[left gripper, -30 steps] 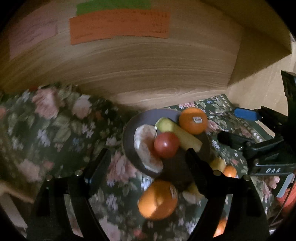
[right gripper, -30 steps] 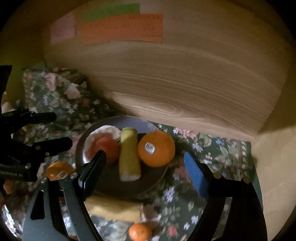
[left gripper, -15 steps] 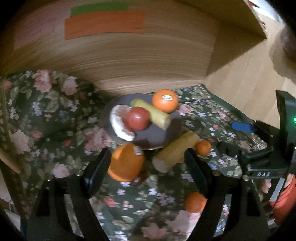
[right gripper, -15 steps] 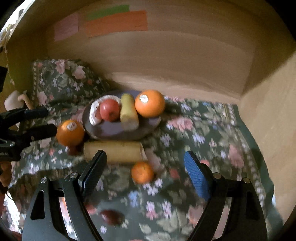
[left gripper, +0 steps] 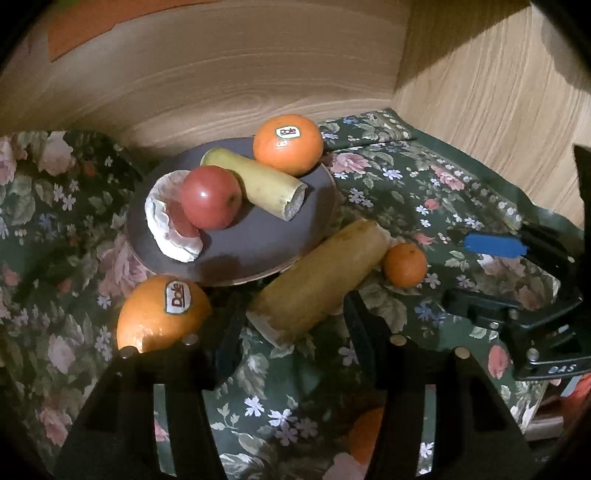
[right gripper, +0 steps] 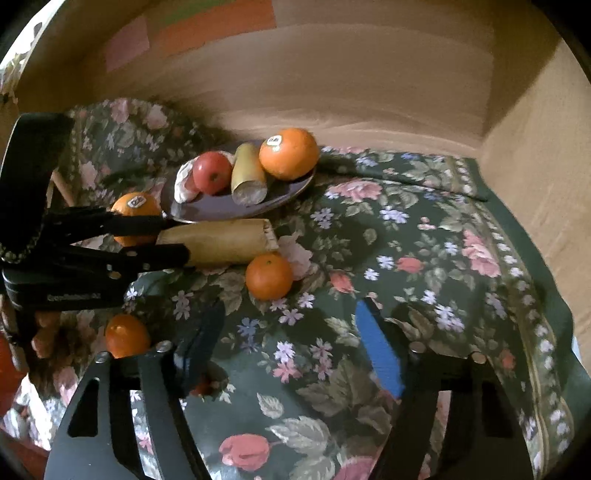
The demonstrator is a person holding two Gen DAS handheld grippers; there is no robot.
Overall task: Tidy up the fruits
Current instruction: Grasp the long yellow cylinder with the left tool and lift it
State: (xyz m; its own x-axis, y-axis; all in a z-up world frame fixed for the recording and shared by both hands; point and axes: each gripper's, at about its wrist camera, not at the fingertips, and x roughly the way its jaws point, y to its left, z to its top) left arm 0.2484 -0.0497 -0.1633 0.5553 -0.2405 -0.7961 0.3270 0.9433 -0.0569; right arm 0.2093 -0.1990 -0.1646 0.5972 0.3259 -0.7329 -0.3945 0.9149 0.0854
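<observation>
A dark plate (left gripper: 258, 243) holds a red apple (left gripper: 210, 197), a cut banana piece (left gripper: 258, 184), a Dole orange (left gripper: 288, 144) and a white wrapper (left gripper: 166, 225). On the floral cloth lie a second Dole orange (left gripper: 159, 314), a larger banana piece (left gripper: 317, 280) and a small mandarin (left gripper: 404, 265). My left gripper (left gripper: 291, 321) is open with its fingers on either side of the larger banana piece's near end; it also shows in the right wrist view (right gripper: 177, 236). My right gripper (right gripper: 291, 336) is open and empty above the cloth, near the mandarin (right gripper: 269, 276).
Wooden walls (right gripper: 369, 81) close the back and right side. Another mandarin (right gripper: 127, 335) lies at the front left of the cloth (right gripper: 424, 240). A dark small fruit sits near my right gripper's left finger. Coloured paper notes (right gripper: 207, 29) hang on the back wall.
Both grippers pulled back from the plate, then my left gripper dropped closer and its fingers now straddle the larger banana piece. My right gripper came lower toward the cloth near the mandarin.
</observation>
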